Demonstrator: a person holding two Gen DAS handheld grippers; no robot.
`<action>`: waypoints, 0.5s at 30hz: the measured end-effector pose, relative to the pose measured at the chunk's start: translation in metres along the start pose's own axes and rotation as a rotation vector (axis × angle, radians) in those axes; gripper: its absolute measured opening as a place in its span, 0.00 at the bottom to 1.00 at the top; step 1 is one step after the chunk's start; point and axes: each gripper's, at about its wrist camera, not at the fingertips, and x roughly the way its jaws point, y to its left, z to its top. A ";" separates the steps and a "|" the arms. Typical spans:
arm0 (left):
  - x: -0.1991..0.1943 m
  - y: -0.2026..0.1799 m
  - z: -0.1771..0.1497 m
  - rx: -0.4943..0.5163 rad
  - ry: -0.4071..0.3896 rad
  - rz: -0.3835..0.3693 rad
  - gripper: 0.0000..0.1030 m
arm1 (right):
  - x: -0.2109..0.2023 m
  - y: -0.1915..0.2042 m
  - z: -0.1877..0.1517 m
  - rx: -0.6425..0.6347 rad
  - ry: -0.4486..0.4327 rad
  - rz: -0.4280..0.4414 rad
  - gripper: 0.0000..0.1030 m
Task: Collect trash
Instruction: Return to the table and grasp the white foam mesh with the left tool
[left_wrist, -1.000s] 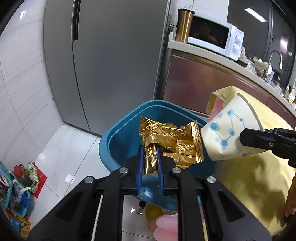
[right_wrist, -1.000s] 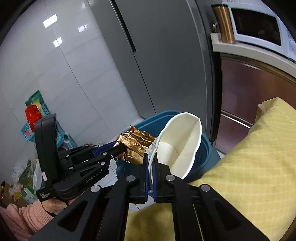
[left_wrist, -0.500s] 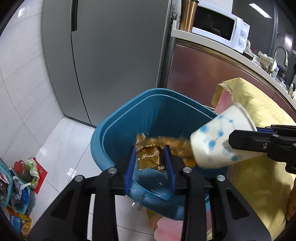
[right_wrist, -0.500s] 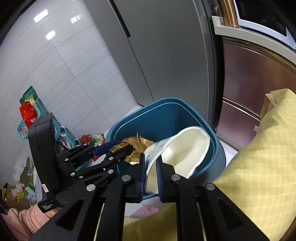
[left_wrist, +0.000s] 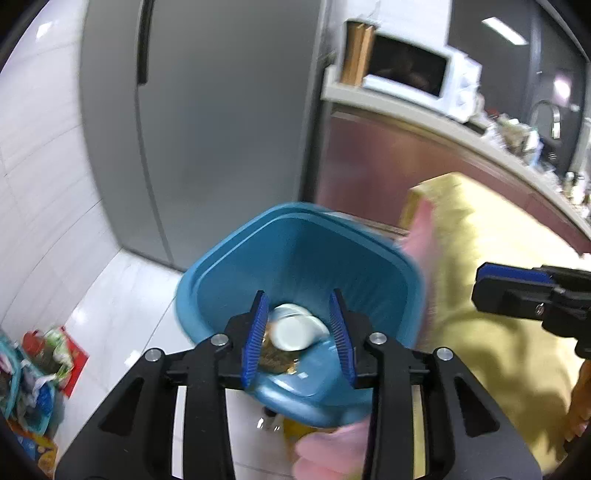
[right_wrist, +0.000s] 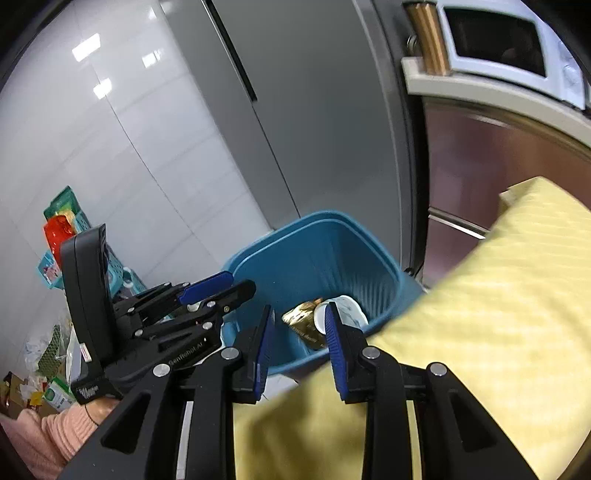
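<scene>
Both pieces of trash have dropped out of the grippers since a second ago and now lie at the bottom of the blue bin (left_wrist: 306, 236), low in the centre of both views. The paper cup (left_wrist: 293, 330) is white with a faint blue pattern, tipped on its side with its mouth towards the cameras. The gold wrapper (right_wrist: 304, 321) is crumpled and shiny, touching the cup on its left. The left gripper (left_wrist: 297, 332) has just been opening; its blue-padded jaws stand apart with nothing between them. The right gripper (right_wrist: 299, 343) has likewise just been opening and holds nothing. A yellow quilted cloth (right_wrist: 498, 314) fills the lower right of the right wrist view.
</scene>
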 end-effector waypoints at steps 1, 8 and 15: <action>-0.009 -0.009 0.002 0.013 -0.023 -0.031 0.35 | -0.014 -0.001 -0.004 0.001 -0.022 0.003 0.26; -0.047 -0.071 0.006 0.115 -0.097 -0.228 0.41 | -0.110 -0.017 -0.035 0.043 -0.170 -0.071 0.30; -0.066 -0.149 -0.003 0.235 -0.092 -0.410 0.42 | -0.193 -0.045 -0.076 0.147 -0.301 -0.221 0.32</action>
